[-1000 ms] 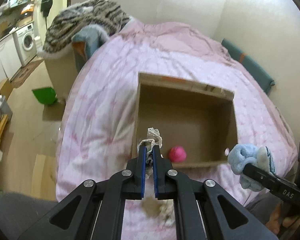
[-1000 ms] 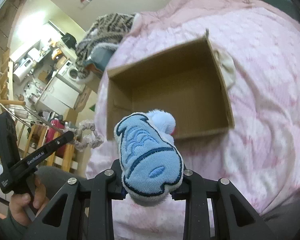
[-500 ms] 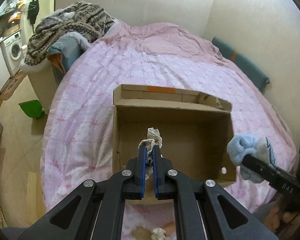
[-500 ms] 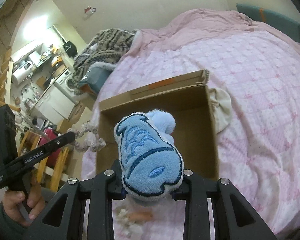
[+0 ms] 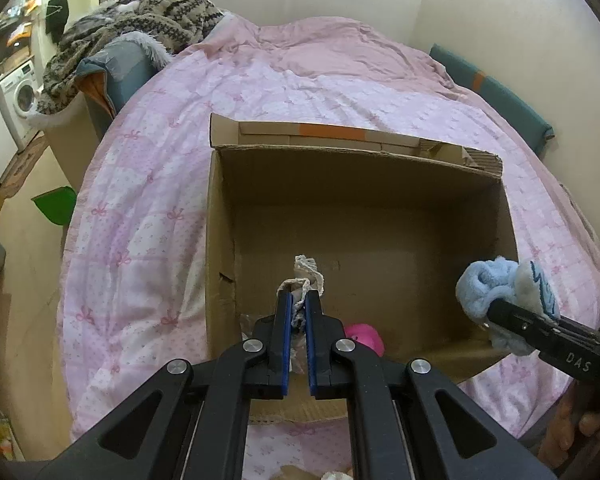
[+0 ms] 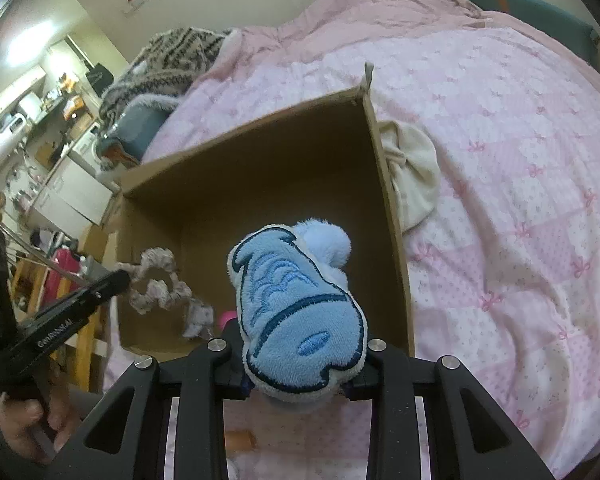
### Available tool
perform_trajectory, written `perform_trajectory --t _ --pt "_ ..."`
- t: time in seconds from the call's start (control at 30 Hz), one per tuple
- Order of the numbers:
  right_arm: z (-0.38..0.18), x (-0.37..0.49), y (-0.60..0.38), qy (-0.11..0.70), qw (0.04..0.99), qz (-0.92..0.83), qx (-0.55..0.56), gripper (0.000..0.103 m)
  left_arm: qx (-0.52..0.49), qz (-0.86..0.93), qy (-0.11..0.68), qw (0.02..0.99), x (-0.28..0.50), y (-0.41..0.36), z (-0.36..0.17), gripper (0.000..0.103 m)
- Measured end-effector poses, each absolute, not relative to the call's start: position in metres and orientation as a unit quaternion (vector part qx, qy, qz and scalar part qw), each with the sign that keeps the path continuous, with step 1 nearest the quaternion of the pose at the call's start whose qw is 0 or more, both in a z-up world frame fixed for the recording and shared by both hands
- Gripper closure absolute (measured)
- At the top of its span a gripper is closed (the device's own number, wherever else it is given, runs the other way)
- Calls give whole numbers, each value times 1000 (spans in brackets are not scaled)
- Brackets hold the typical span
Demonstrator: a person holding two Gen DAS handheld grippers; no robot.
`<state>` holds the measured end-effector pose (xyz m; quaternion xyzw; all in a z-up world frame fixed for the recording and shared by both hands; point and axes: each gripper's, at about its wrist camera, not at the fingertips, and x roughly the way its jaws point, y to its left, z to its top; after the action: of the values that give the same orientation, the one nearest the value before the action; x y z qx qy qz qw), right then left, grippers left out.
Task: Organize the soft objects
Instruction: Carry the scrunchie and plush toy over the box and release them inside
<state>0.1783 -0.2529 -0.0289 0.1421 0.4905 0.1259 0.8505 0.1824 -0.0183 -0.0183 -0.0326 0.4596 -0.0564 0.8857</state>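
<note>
An open cardboard box (image 5: 220,216) (image 6: 384,176) sits on the pink bed. My left gripper (image 5: 299,300) is shut on a pale lacy scrunchie (image 5: 306,270) and holds it over the box's near side; the scrunchie also shows in the right wrist view (image 6: 156,284). My right gripper (image 6: 296,376) is shut on a blue plush toy (image 6: 296,312), held over the box's near right corner; the toy shows in the left wrist view (image 5: 500,292). A pink soft ball (image 5: 364,336) lies on the box floor near the front wall.
A cream cloth item (image 6: 412,172) lies on the bed against the box's right wall. A patterned blanket pile (image 5: 132,20) sits at the bed's far left. A green bin (image 5: 56,204) and a washing machine (image 5: 24,96) stand on the floor to the left.
Both grippers have moved forward over the box's near edge with their loads. The box now fills more of both views.
</note>
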Motion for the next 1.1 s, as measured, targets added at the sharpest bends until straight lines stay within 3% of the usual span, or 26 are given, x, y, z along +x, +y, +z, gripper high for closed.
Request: perform_trajectory --t 0.87,1.03,1.1 --pt "-47 180 -231 527 834 138 89 68 -4 -82 486 870 183 -40 -35 94" --pt "-48 180 -231 527 833 138 90 68 0 -73 487 870 183 -40 -36 83" --pt "-48 179 -231 526 834 139 90 68 1 -71 485 871 182 -39 -35 68"
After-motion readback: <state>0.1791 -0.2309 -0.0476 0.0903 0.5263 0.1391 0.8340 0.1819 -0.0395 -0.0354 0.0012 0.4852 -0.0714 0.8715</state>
